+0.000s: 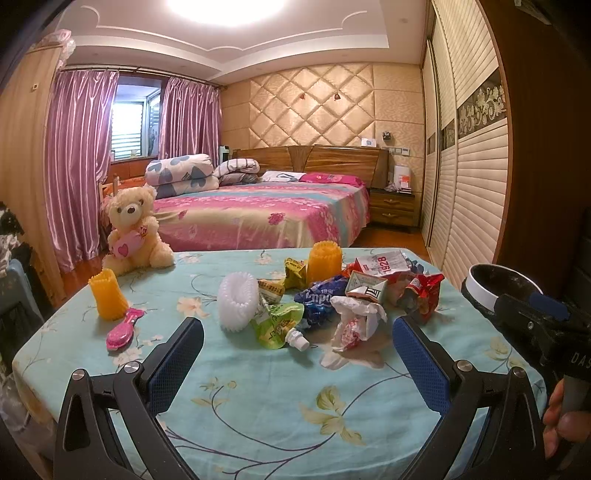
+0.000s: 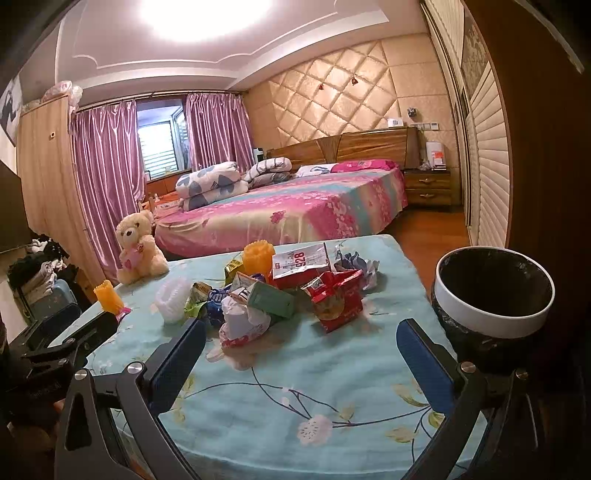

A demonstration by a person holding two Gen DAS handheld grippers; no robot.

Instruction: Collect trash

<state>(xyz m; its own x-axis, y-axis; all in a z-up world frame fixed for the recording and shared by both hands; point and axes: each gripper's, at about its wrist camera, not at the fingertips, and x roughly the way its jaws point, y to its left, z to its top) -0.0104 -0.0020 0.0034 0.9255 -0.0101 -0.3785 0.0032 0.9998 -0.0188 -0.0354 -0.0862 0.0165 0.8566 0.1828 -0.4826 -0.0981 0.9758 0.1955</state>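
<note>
Jaws spread on both grippers (image 1: 297, 350) (image 2: 301, 354) – 2 orange cups (image 1: 107, 295) (image 1: 324, 260), 1 bin (image 2: 493, 295), 1 teddy (image 1: 135, 229).

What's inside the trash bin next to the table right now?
The trash bin shows only a dark liner below its white rim; no trash is visible inside. Its bottom is hidden by the near wall, so I cannot rule out something lying there.

Room well lit by a ceiling lamp (image 1: 227, 7), blown out to white glare in both views. Secondary daylight through the window (image 1: 127, 127), also overexposed. Soft shadows under the rubbish on the table (image 1: 258, 406). Strong fisheye bending and dark corners at edges; slight softness overall
</note>
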